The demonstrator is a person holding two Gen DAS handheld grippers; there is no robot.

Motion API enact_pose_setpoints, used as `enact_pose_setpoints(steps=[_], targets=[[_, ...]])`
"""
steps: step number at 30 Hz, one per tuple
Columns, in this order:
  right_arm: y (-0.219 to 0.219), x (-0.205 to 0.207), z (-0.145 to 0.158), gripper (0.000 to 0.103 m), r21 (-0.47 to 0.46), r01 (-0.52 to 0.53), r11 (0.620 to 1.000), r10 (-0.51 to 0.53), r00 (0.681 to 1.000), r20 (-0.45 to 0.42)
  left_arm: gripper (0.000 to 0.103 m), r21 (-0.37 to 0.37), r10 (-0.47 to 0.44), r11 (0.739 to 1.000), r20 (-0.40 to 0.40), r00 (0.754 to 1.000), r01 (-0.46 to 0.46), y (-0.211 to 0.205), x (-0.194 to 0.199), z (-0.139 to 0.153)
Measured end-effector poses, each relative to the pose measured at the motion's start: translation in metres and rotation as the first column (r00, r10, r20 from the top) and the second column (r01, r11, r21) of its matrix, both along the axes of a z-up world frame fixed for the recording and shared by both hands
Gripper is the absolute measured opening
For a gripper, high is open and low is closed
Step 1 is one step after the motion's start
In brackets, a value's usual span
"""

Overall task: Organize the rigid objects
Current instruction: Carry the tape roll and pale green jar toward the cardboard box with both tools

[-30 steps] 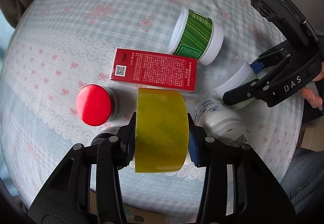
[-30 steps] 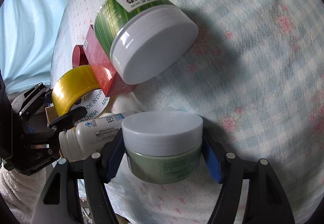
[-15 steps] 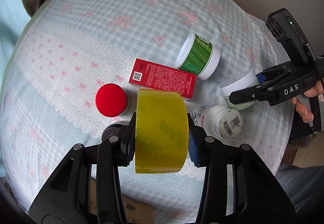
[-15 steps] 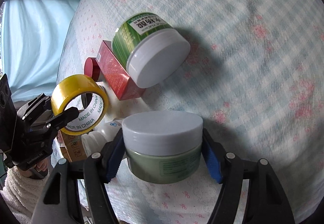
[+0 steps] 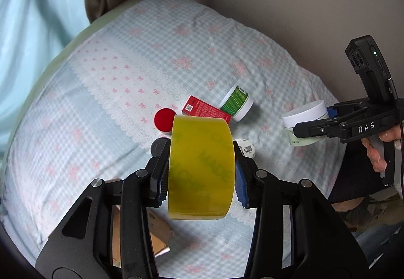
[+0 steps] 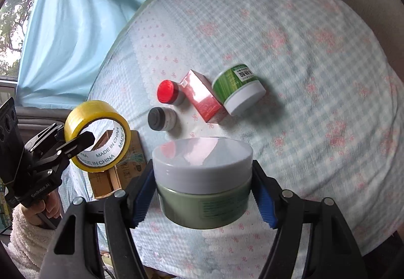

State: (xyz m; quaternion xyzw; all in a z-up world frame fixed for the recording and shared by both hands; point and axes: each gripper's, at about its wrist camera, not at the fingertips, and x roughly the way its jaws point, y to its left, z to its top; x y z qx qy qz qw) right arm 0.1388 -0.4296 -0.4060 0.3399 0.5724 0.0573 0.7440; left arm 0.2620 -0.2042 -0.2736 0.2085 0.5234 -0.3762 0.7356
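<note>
Both tongs [image 5: 200, 174] [image 6: 203, 193] clamped, seemingly raised

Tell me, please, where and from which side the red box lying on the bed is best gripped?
Grip the red box across its two long side faces near mid-length, coming straight down from above. It lies flat, and the red-capped jar and green jar crowd its sides.

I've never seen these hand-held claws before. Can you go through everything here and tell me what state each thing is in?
left claw: shut on the yellow tape roll, held in the air
right claw: shut on the green cream jar, lidded, held in the air
green striped jar: lying on its side
red box: lying flat
red-capped jar: upright, capped
grey-capped jar: capped
</note>
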Motion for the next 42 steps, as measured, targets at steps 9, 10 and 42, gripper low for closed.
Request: enact_pose_setpoints(steps=[9,10,42], targets=[[0.056,0.011,0.099,0.066,-0.078,-0.189,0.979,0.193,0.98,0.053,0.038,-0.069,0.268,0.961,0.0,0.963,-0.268,0.095,-0.012,0.085],[0.064,0.014,0.106,0.066,-0.085,-0.208,0.974,0.213,0.975,0.061,0.038,-0.075,0.294,0.953,0.003,0.956,-0.293,0.108,-0.012,0.091],[0.414,0.133,0.026,0.066,-0.319,-0.479,0.818,0.476,0.875,-0.093,0.038,0.133,0.555,0.83,-0.109,0.825,-0.541,0.406,0.059,-0.071]])
